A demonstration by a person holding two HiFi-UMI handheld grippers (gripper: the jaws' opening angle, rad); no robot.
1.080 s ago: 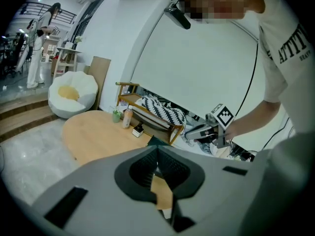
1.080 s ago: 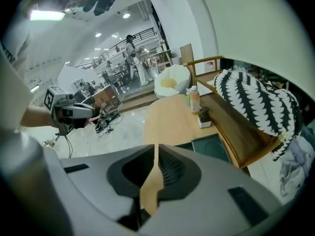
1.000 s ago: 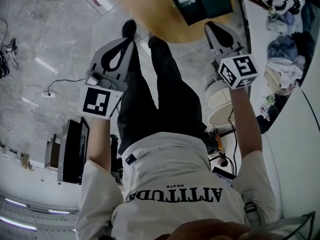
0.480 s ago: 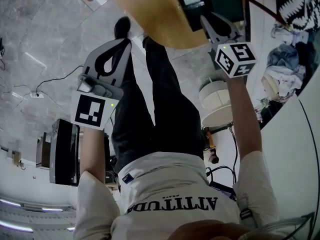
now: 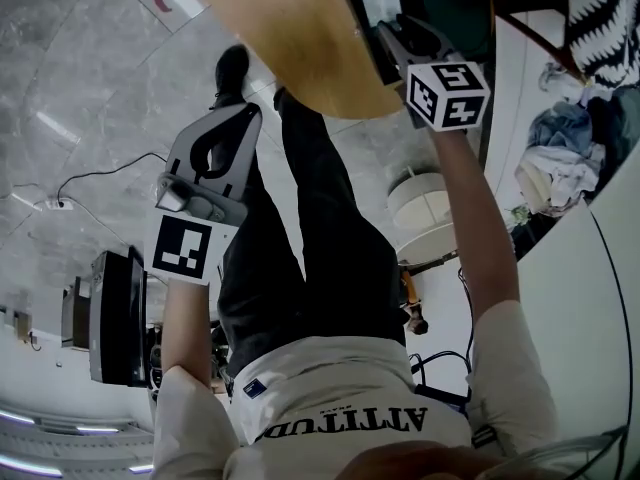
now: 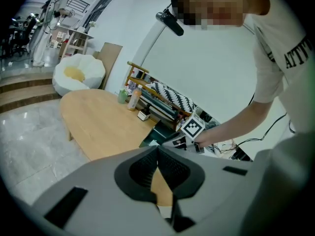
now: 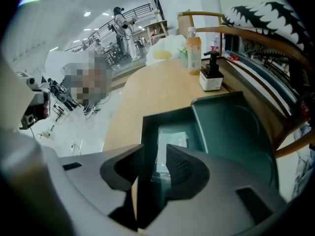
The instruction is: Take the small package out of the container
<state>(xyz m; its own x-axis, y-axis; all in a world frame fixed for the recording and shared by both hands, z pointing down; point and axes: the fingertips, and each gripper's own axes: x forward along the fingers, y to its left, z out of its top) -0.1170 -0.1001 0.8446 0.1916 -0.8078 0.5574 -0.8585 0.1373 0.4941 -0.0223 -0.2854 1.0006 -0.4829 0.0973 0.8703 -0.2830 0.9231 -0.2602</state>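
While parting to a middling gap, pinching nothing: right gripper (image 7: 150,157) jaws astride the container's (image 7: 231,132) near rim, pads clear of rim and contents. Through that gap, the package (image 7: 172,140): pale, clear, lying flat on the floor of the container's left compartment. Long axis running straight away from the jaws, along the compartment; far short end pointing at the container's back wall. Near end hidden behind the right jaw, so full length hard to judge.

Left gripper (image 6: 157,150): tips pressed together, nothing between them, held well off the container's near-left side, short of the table (image 6: 98,127) edge and over the floor.

Around the package, narrow margins to the left wall and to the partition on its right. Right compartment wider, with a round recess moulded in. Left of the container, open tabletop out to the curved edge. Past the container's far side, an orange bottle (image 7: 194,50) and a pump dispenser (image 7: 211,78), near each other. Right of the container, a wooden rail (image 7: 256,41) with a striped cloth (image 7: 266,18) above it, close in.

From the head view, container cut off at the top edge, package only a pale patch.
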